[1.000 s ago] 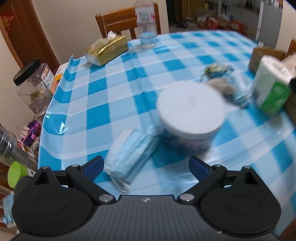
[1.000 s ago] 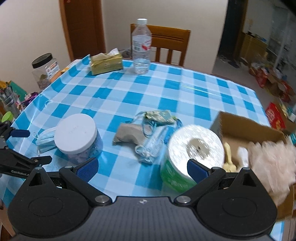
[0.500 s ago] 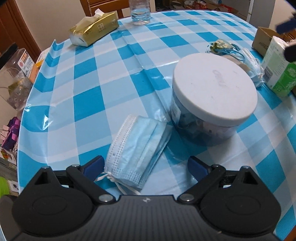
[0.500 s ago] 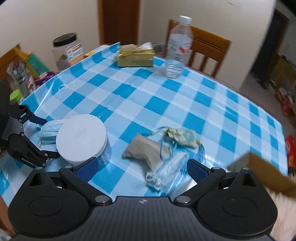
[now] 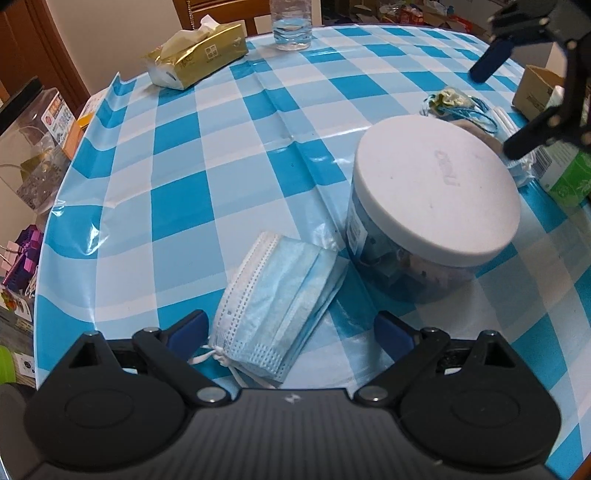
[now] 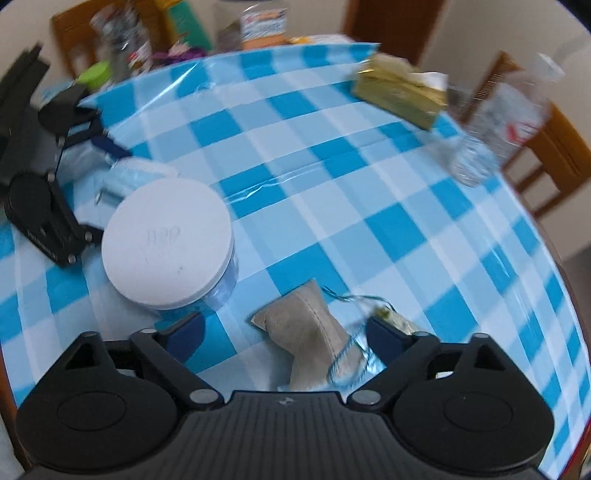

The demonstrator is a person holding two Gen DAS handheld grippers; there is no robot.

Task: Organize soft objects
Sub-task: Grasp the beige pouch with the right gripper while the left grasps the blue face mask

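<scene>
A folded blue face mask (image 5: 280, 314) lies on the blue checked tablecloth (image 5: 207, 155), next to a white-lidded jar (image 5: 436, 192). My left gripper (image 5: 291, 332) stands open low over the mask, with one finger on each side of it. A beige cloth pouch (image 6: 310, 328) lies between the fingers of my right gripper (image 6: 286, 332). Its jaws are closing and the pads are still apart from the pouch. A small green pouch with blue cords (image 6: 388, 317) lies against its right finger. The right gripper (image 5: 498, 107) also shows in the left wrist view, beyond the jar.
A gold tissue pack (image 5: 199, 55) and a water bottle (image 5: 291, 29) stand at the far side. A green-wrapped paper roll (image 5: 565, 173) and a cardboard box (image 5: 535, 88) are at the right. Jars and clutter sit past the table's left edge (image 5: 55, 221). A wooden chair (image 6: 554, 136) stands behind.
My right gripper has rolled and swung from the paper roll and box down over the beige pouch. The left gripper sank toward the mask, then held still.
</scene>
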